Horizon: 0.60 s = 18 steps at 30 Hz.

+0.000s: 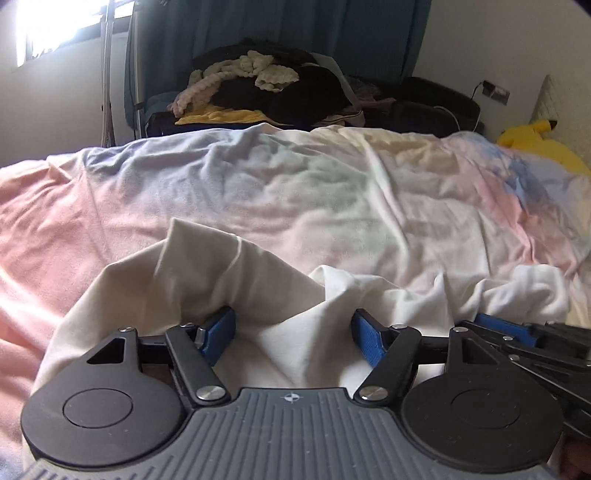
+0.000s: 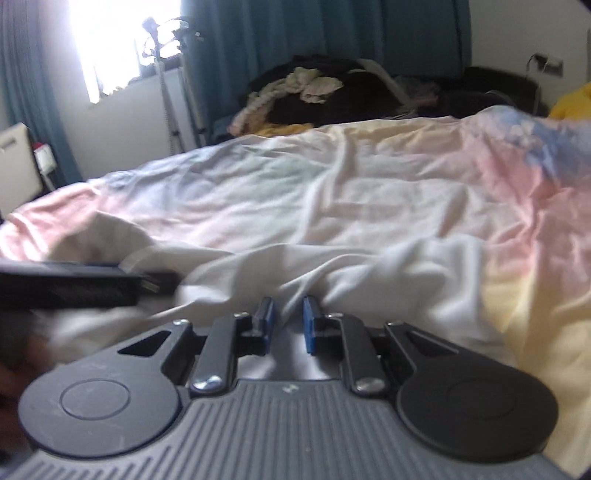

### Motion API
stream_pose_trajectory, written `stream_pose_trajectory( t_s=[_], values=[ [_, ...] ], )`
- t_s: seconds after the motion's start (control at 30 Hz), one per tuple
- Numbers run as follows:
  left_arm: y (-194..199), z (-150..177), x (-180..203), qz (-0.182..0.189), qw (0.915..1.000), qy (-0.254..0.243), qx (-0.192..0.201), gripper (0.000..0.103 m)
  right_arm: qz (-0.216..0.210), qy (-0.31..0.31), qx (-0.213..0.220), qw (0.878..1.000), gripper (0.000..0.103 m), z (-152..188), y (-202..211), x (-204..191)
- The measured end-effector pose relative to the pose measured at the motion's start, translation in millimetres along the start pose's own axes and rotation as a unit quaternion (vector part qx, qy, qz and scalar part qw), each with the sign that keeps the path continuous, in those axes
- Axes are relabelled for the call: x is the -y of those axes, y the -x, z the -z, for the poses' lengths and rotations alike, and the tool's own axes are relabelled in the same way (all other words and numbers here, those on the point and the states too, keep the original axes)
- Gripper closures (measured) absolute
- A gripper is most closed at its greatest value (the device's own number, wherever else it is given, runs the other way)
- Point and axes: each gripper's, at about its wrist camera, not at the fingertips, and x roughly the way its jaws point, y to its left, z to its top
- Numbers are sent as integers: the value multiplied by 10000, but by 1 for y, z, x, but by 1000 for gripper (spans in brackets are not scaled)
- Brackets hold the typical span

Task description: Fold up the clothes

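1. My left tongs (image 1: pixel 293 334) point forward and down over the near side of the bed, their blue pads (image 1: pixel 218 334) spread wide. A raised fold of the white garment (image 1: pixel 229 280) stands between them, but the pads do not press on it, so this pair is released.
2. My right tongs (image 2: pixel 289 325) also slope down toward the bed, just to the right of the left pair; their dark linkage shows at the right edge of the left view. The jaws are drawn in narrow with a ridge of the white cloth running into the slim gap. The picture is blurred there, so I cannot tell whether the pads truly pinch it.
3. The garment lies crumpled on the near part of the bedspread (image 1: pixel 332 192), heaped against both tongs, one flap peaked up to the left and a rumpled edge trailing off to the right.
4. Beyond the garment the pastel bedspread runs wide and bare up to its far edge, with room on both sides.
5. Past that edge sits a dark pile of clothes (image 1: pixel 266 92) before blue curtains (image 1: pixel 280 29); a yellow plush toy (image 1: pixel 543 144) lies at the far right corner, well apart from the garment.
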Motion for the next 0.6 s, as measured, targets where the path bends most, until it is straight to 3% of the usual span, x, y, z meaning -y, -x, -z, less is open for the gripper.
stream_pose_trajectory(
  t_s=[0.1, 0.2, 0.33, 0.43, 0.6],
  values=[
    [4, 2, -3, -17, 10000, -88, 39, 33, 297, -150, 64, 9994, 103, -1, 0, 17],
    [15, 7, -7, -131, 9996, -172, 193, 33, 645, -118, 177, 9977, 103, 2, 7, 32],
    [32, 11, -21, -192, 9991, -50, 361, 31, 796, -236, 250, 9962, 103, 4, 12, 46],
    [43, 13, -27, -296, 9985, 70, 451, 24, 906, -296, 413, 9946, 103, 6, 23, 48],
    [68, 16, -26, -217, 9979, 165, 580, 24, 653, -700, 721, 9928, 97, 5, 59, 52]
  ],
)
